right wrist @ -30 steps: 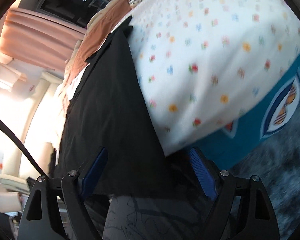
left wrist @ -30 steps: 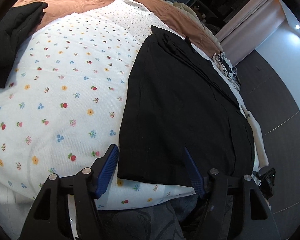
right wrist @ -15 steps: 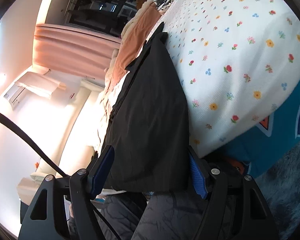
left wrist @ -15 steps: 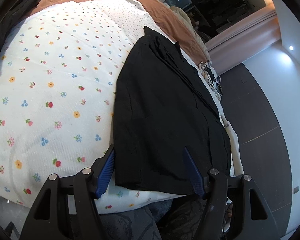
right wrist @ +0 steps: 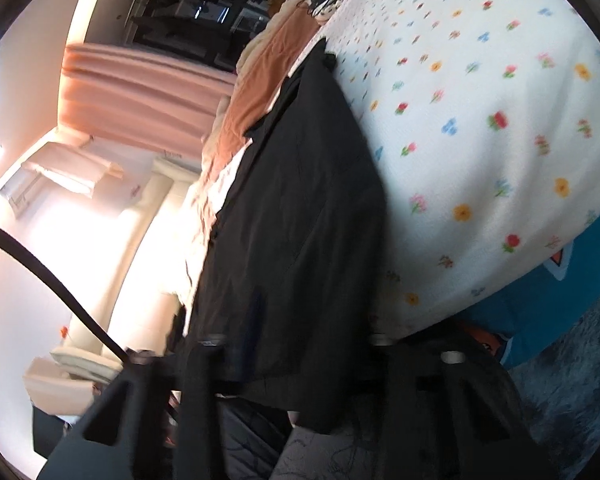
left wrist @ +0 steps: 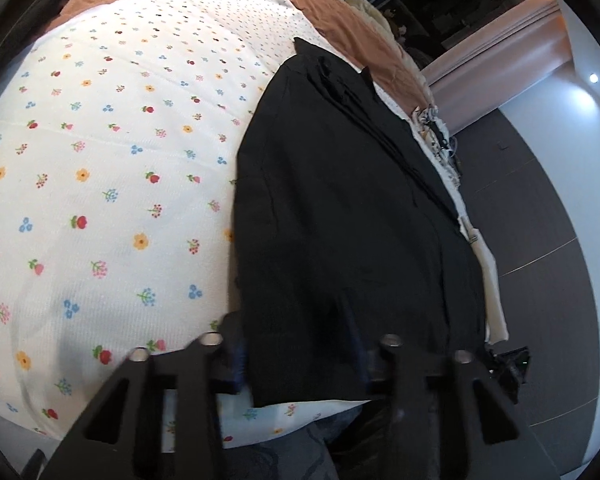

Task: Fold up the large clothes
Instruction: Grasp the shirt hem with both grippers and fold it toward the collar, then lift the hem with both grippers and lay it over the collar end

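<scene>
A long black garment [left wrist: 340, 208] lies folded lengthwise on the flowered white bedspread [left wrist: 100, 160], along the bed's right side. My left gripper [left wrist: 300, 356] is open, and the garment's near hem lies between and over its blue pads, which are mostly hidden. In the right wrist view the same garment [right wrist: 292, 208] runs away from me. My right gripper [right wrist: 308, 344] is open with the hem's near edge draped over its fingers.
A brown blanket [left wrist: 332, 12] and pale bedding lie at the bed's far end. Dark floor [left wrist: 540, 240] is to the right. A blue patterned sheet [right wrist: 560, 304] hangs at the bed's side above grey carpet. Pink curtains [right wrist: 140, 92] hang beyond.
Both grippers have moved forward onto the garment's near hem, which now covers their pads. Both stay open.
</scene>
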